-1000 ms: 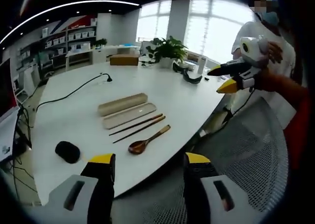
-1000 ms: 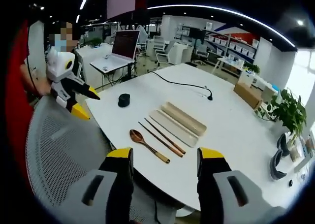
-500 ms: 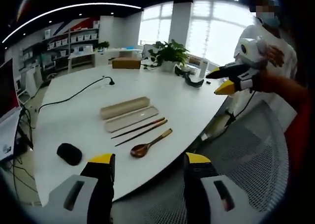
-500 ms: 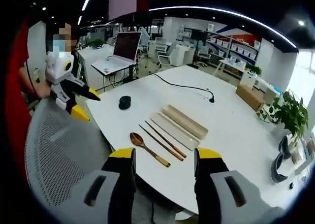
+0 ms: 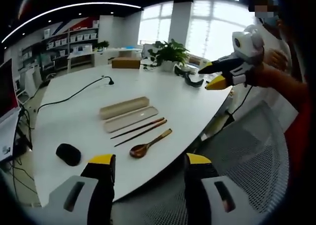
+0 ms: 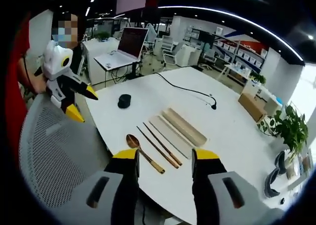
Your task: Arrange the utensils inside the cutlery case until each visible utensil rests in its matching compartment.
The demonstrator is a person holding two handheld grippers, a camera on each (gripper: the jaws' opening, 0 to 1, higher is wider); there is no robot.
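Nothing is packed yet. The spoon (image 5: pixel 149 142) and chopsticks (image 5: pixel 138 128) lie on the table (image 5: pixel 74 106) near its edge, beside the open case (image 5: pixel 130 118) (lid (image 5: pixel 124 107) off). Left gripper (image 5: pixel 149 161) and right gripper (image 6: pixel 162 157) hold nothing, jaws wide.

Open-plan office — desks, laptop (image 6: pixel 131 41), shelving (image 5: pixel 74 39), big white table (image 5: pixel 182 106).

In the right gripper view the spoon (image 6: pixel 143 152) has its handle end hidden behind the right tool (image 6: pixel 164 161). The case tray (image 5: pixel 131 118) shows too small in the left gripper view to tell its compartments. The bench (image 5: pixel 74 111) has its near-left corner cut off by the left tool (image 5: pixel 147 166).
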